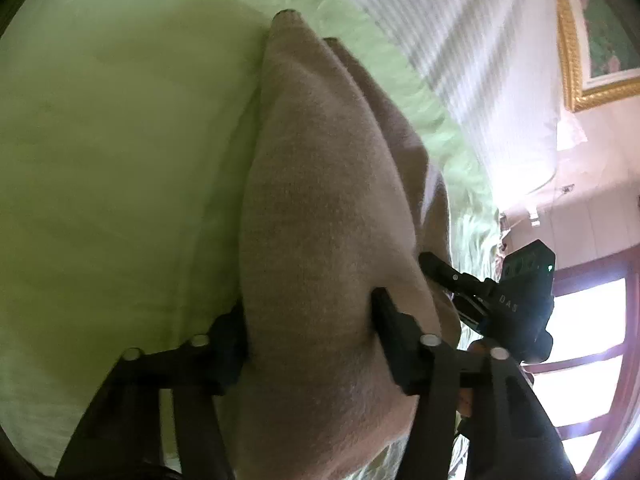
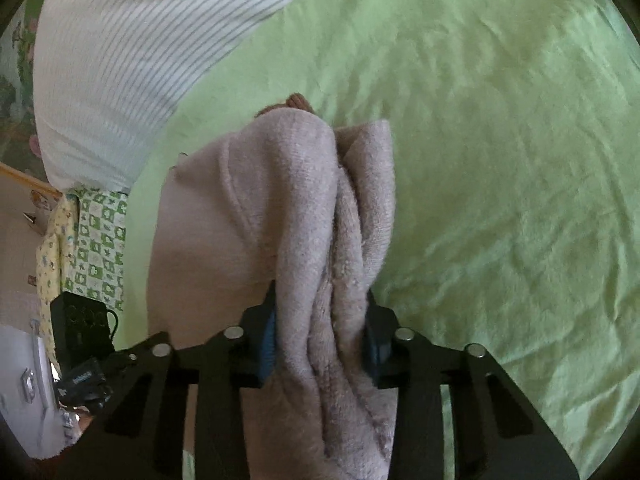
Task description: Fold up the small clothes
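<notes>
I have both grippers clamped on one beige fleecy garment (image 2: 304,216), which sits over the green bedsheet (image 2: 500,120), its far end resting on the sheet. The right gripper (image 2: 320,336) pinches a bunched, several-layer gather between its blue pads. The left gripper (image 1: 308,332) is closed across a broad, smooth span of the same cloth, its fingers (image 1: 394,336) pressing in from both sides. The right gripper shows in the left view at the cloth's adjacent edge, so my two holds are near each other.

Risks noted:
- The right hold takes in uneven layers; an inner layer could slip free when I lift, leaving a crooked fold.
- The left hold is on a thick roll, not an edge; the cloth may slide out under tension.
- The striped pillow (image 2: 120,60) lies close behind; a carried fold could drag against it.
</notes>
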Demonstrator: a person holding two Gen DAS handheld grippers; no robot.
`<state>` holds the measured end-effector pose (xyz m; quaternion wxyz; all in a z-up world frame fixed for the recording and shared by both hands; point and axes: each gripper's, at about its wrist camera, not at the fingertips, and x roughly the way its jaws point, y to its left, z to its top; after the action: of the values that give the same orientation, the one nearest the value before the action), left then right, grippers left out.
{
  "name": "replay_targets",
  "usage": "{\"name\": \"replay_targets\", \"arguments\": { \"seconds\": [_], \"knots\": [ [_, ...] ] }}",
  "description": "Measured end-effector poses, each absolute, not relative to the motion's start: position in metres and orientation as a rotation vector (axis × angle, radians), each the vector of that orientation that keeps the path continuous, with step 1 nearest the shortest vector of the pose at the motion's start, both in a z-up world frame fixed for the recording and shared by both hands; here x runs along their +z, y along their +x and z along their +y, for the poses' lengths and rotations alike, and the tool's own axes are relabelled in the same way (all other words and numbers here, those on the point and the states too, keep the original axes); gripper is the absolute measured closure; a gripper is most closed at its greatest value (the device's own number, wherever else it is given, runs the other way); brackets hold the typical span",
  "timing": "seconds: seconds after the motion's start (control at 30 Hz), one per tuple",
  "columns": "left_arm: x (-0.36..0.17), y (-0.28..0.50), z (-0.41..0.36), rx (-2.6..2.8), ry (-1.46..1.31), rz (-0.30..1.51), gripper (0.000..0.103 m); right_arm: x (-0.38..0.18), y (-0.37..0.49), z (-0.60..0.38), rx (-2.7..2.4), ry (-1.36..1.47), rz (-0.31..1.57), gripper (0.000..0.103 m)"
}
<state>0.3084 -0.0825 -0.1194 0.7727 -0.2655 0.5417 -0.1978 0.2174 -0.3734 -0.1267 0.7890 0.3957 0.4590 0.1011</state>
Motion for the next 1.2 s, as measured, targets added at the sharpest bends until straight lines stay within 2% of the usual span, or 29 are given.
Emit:
{"name": "replay_targets", "arguments": {
  "seconds": [0.17,0.37,0.57,0.8,1.2],
  "knots": [
    [-0.101,0.301,-0.082,-0.466,-0.534,1.132,0.060,-0.104,0.208,-0.367,0.213,0.858,0.937,0.070],
    [-0.067,0.283,-0.060,-0.455,-0.503,1.062,0.061,-0.065,0.203,-0.341,0.273,0.840,0.875,0.071],
    [-0.043,0.262,0.003,-0.381,-0.512,1.018,0.061,-0.040,0.223,-0.293,0.369,0.818,0.867,0.071],
    [-0.039,0.250,0.066,-0.301,-0.502,0.989,0.061,-0.045,0.255,-0.234,0.447,0.798,0.912,0.071],
    [-0.079,0.250,0.090,-0.277,-0.555,1.036,0.058,-0.077,0.271,-0.226,0.427,0.801,0.988,0.071]
  ]
}}
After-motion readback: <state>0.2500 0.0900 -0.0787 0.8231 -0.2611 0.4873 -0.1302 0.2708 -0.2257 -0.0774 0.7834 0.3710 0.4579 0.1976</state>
